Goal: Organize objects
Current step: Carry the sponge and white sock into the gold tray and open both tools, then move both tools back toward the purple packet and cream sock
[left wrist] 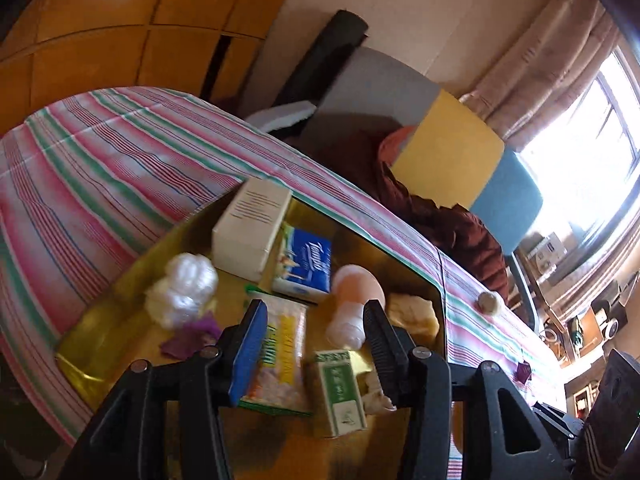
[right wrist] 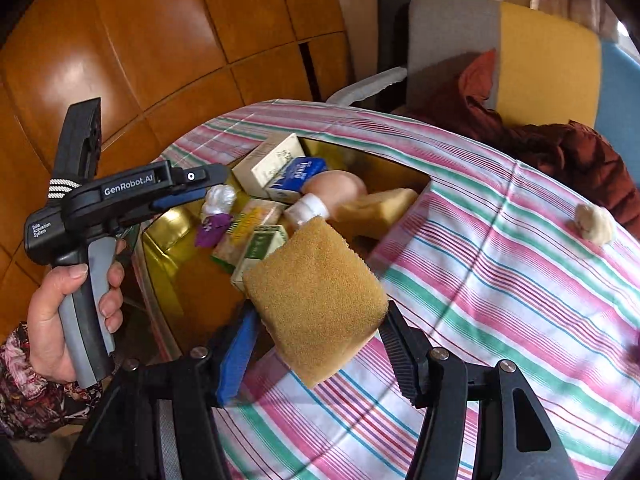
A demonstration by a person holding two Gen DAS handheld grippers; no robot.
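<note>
The right gripper (right wrist: pixel 320 344) has its jaws spread wide around a tan, coarse-textured sponge block (right wrist: pixel 316 304), which fills the lower centre of the right wrist view; whether the jaws actually press it I cannot tell. The sponge hangs over the near corner of a shiny gold rectangular tray (right wrist: pixel 168 236), sitting on the worktop.

The left gripper (left wrist: pixel 316 320), held in the person's left hand (right wrist: pixel 60 312), hovers over the tray with its jaws apart and nothing between them.

The tray is crowded: a cream cardboard box (left wrist: pixel 248 232), a blue tissue packet (left wrist: pixel 306 264), a peach-coloured bottle with a white cap (left wrist: pixel 354 292), a green-and-white carton (left wrist: pixel 340 392), a crinkled white wrapper (left wrist: pixel 184 292), a purple scrap (left wrist: pixel 192 336), a clear packet with yellow lettering (left wrist: pixel 280 356) and a yellow sponge chunk (right wrist: pixel 376 210).

A small beige lump (right wrist: pixel 596 220) lies alone on the pink, green and white striped tablecloth (right wrist: pixel 480 280). Behind are a grey, yellow and blue chair (right wrist: pixel 548 60) draped with a rust-brown jacket (right wrist: pixel 560 148), orange wooden wall panels (right wrist: pixel 160 40) upper left, and a curtained bright window (left wrist: pixel 592 152) at right.
</note>
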